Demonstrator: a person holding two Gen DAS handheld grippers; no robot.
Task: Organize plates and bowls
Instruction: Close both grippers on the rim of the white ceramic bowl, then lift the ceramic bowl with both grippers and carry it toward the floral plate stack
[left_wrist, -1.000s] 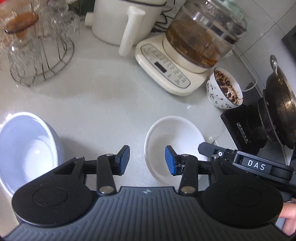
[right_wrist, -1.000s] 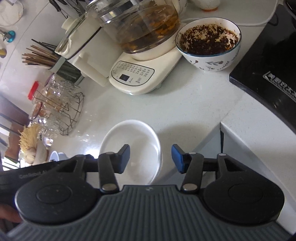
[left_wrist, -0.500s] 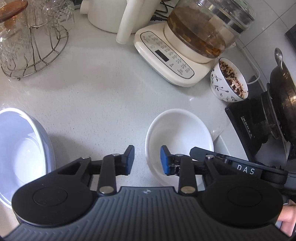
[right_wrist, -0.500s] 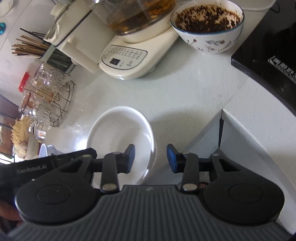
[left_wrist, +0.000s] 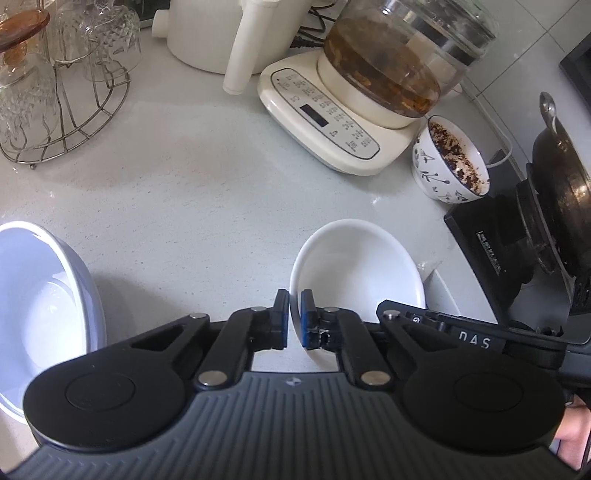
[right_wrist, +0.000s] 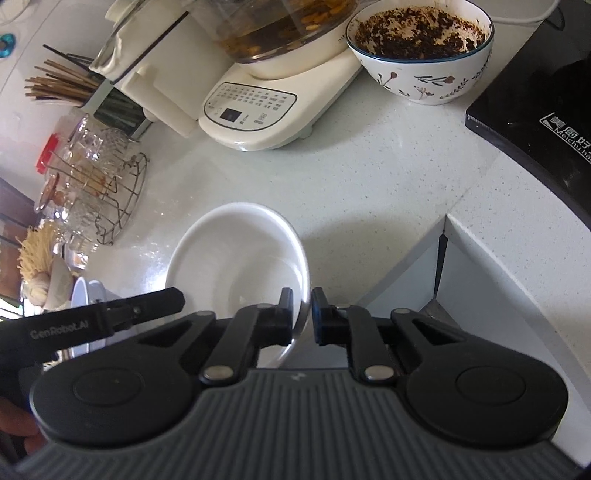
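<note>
White bowl (left_wrist: 356, 269): both tools, left (left_wrist: 293, 319) and right (right_wrist: 302, 317), apparently clamp opposite rims.

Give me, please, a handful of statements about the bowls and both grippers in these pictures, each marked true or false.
1. The left gripper is closed on the white bowl's rim. True.
2. The right gripper grips the same bowl's opposite rim. True.
3. The floral bowl is clean and empty. False: dark residue coats its inside.
4. The white bowl holds soup. False: it is empty.
5. A large pale bowl sits left of the white bowl. True.
</note>
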